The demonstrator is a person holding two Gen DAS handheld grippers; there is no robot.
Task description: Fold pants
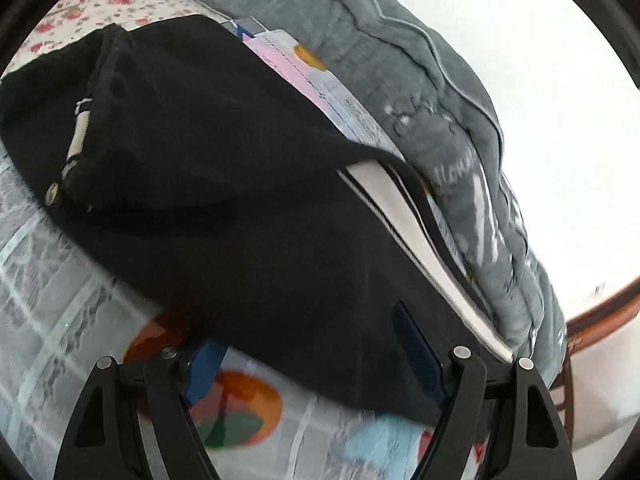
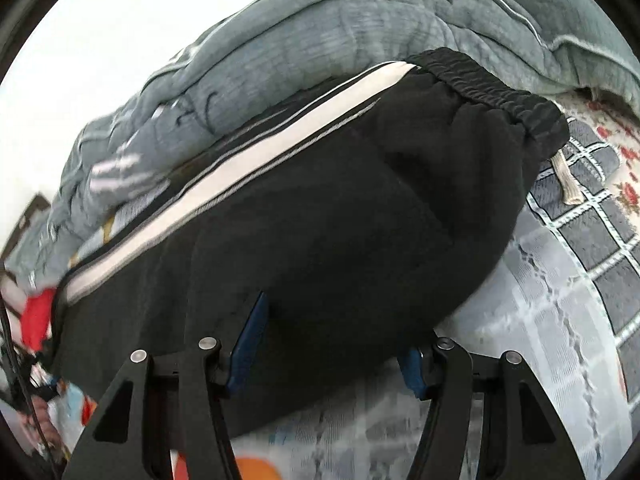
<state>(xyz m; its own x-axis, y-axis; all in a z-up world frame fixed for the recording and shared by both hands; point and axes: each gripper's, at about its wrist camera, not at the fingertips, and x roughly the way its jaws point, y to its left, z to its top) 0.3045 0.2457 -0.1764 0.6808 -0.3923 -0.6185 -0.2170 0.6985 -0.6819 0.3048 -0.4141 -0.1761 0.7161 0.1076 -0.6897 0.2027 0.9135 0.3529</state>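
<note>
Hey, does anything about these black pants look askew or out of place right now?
The black pants lie bunched rather than flat, their far edge up against the grey quilt. One pale drawstring hangs out past the waistband onto the checked bedsheet.

Your left gripper sits at the bottom of its wrist view, black linkages spreading to both lower corners, blue-padded fingers set wide apart; whether the pads press on anything cannot be told. Your right gripper fills the bottom of its own view, tilted downward, jaws parted at a middling width, with one blue pad left of centre and the other half hidden at the lower right
</note>
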